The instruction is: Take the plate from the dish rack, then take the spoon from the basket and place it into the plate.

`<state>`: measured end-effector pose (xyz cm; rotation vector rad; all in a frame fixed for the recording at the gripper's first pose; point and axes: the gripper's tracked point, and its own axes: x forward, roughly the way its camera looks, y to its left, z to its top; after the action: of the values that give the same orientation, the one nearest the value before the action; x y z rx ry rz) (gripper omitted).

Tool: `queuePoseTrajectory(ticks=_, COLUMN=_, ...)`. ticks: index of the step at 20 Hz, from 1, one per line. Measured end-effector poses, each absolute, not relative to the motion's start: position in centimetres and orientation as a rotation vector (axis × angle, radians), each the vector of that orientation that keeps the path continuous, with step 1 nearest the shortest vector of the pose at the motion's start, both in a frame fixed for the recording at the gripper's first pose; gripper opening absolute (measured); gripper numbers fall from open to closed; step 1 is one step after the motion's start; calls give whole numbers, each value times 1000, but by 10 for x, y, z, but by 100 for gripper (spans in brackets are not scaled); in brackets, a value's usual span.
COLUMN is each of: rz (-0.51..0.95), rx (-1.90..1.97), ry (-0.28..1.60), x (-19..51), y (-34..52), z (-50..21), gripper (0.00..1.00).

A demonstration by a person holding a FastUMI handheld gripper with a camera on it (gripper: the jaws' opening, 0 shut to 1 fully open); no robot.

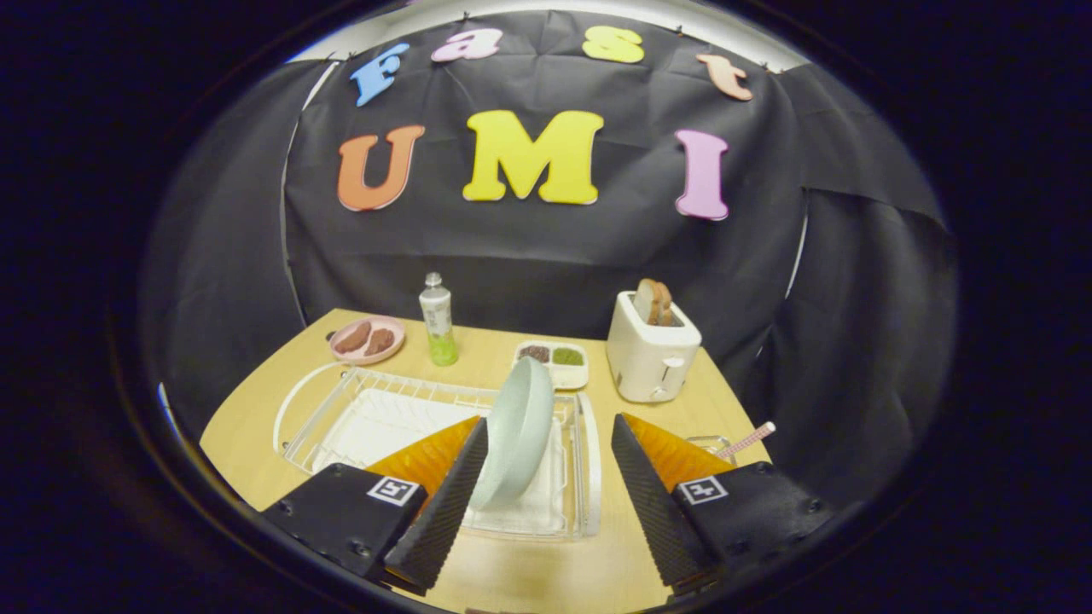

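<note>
A pale grey-green plate point(518, 426) stands on edge in the right end of the white wire dish rack point(358, 409). My gripper point(550, 426) is open, its fingers wide apart above the rack's right end. The plate's rim sits between the fingers, close against the left finger point(452, 495); the right finger point(644, 490) is well clear of it. Behind the right finger, a clear basket point(712, 445) holds a spoon, of which only a pink patterned handle point(749, 440) sticks out.
On the wooden table point(529, 571), beyond the rack, are a pink dish of food point(368, 338), a small bottle with green liquid point(438, 320), a white two-part tray point(553, 362) and a white toaster point(652, 350) with bread in it.
</note>
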<state>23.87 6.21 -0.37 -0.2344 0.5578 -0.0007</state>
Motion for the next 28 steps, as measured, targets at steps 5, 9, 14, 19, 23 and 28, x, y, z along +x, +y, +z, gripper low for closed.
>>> queuePoseTrajectory(ticks=5, rz=-86, rx=-305, ry=714, x=274, y=70, z=-4, gripper=72)
queuePoseTrajectory(ticks=9, rz=-151, rx=-292, ry=887, x=291, y=69, z=-14, gripper=48)
queuePoseTrajectory(ticks=14, rz=-284, rx=-377, ry=1000, x=300, y=60, z=-15, gripper=23)
queuePoseTrajectory(ticks=19, rz=-324, rx=-490, ry=1048, x=294, y=75, z=-12, gripper=21)
queuePoseTrajectory(ticks=23, rz=-420, rx=-565, ry=1017, x=288, y=81, z=-9, gripper=17)
queuePoseTrajectory(ticks=28, rz=-521, rx=-697, ry=923, x=279, y=100, z=0, gripper=13)
